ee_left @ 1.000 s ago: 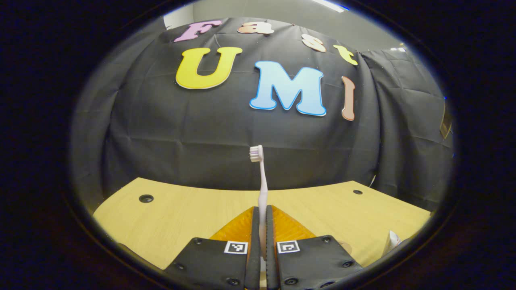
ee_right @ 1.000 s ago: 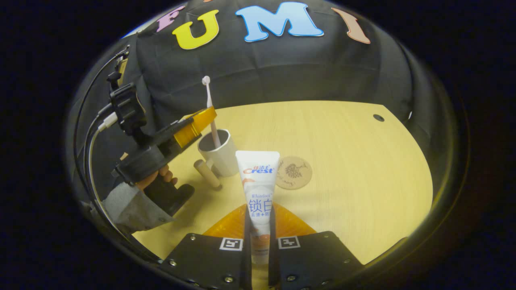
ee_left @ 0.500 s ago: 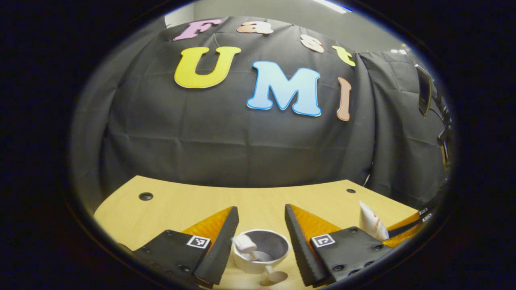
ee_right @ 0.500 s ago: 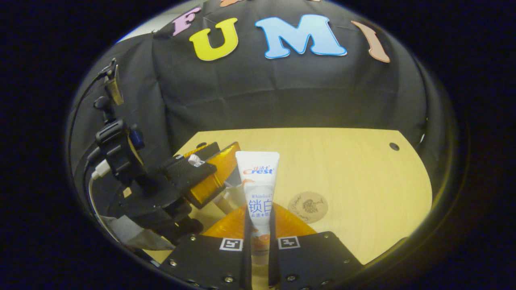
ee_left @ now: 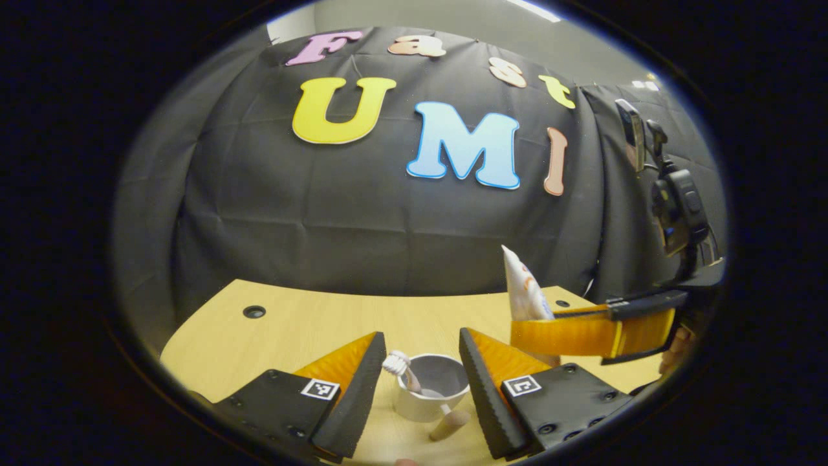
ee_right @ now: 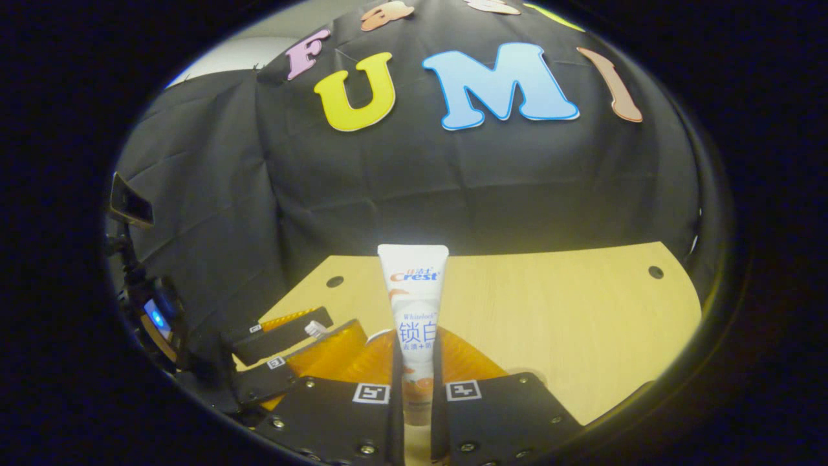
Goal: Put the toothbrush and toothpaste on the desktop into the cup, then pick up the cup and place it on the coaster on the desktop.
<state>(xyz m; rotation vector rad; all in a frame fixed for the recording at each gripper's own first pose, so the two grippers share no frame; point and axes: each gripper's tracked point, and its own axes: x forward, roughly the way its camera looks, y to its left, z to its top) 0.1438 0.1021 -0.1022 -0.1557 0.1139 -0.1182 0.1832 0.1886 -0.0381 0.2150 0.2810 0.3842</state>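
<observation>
The left gripper point(ee_left: 419, 382) is spread wide above the white cup point(ee_left: 431, 387) on the desktop point(ee_left: 304, 323); the toothbrush point(ee_left: 401, 370) leans inside it. The right gripper point(ee_right: 414, 388) clamps the upright toothpaste point(ee_right: 414, 310), held level. The left gripper view shows it just beside the cup.

The worktop point(ee_left: 310, 323) is pale yellow wood grain with dark round holes, the cup point(ee_left: 432, 391) is white with a grey inside, the toothbrush point(ee_left: 396, 364) has white bristles, and the toothpaste point(ee_right: 414, 304) is white with orange and blue print.
</observation>
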